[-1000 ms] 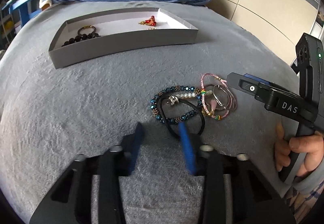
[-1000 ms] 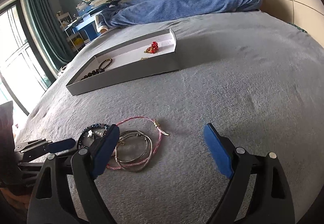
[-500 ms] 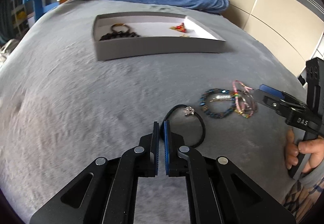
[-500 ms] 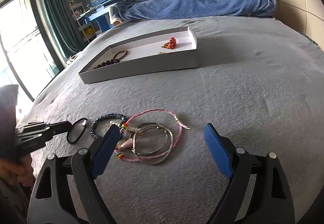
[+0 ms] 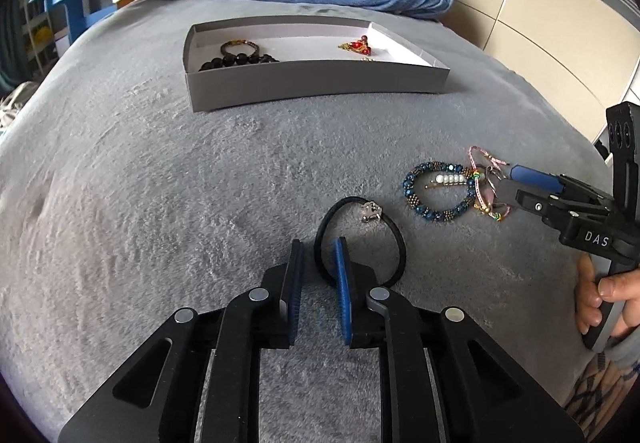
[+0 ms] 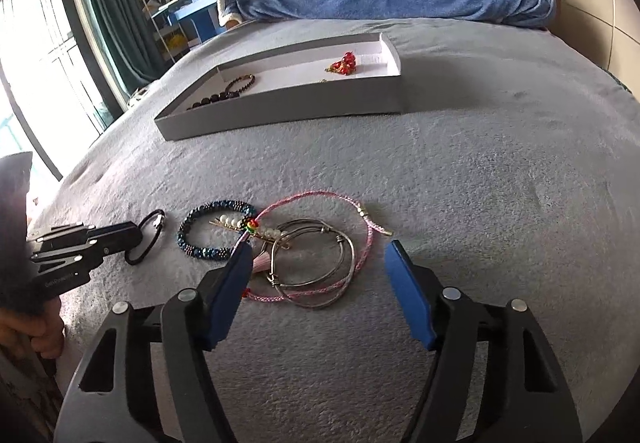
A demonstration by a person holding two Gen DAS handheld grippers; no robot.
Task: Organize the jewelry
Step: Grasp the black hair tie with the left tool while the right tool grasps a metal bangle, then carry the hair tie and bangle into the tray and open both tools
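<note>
On the grey bed [image 5: 160,183], the left view shows the left hand-held gripper [image 5: 318,249] narrow, jaws opening, around the black cord bracelet's [image 5: 360,239] near edge, pads seemingly clear, grey tray [image 5: 316,83] beyond. The right view shows the right hand-held gripper [image 6: 318,255], fairly wide and closing, straddling the pink cord and silver bangles [image 6: 320,263] without touching.

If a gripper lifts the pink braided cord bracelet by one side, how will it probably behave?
The pink braided cord bracelet looks thin and lies in a loose, uneven loop, so it would probably sag, not hold shape. It looks light. The metal bangles and a beaded hairpin overlap it, so they might drag along.
</note>
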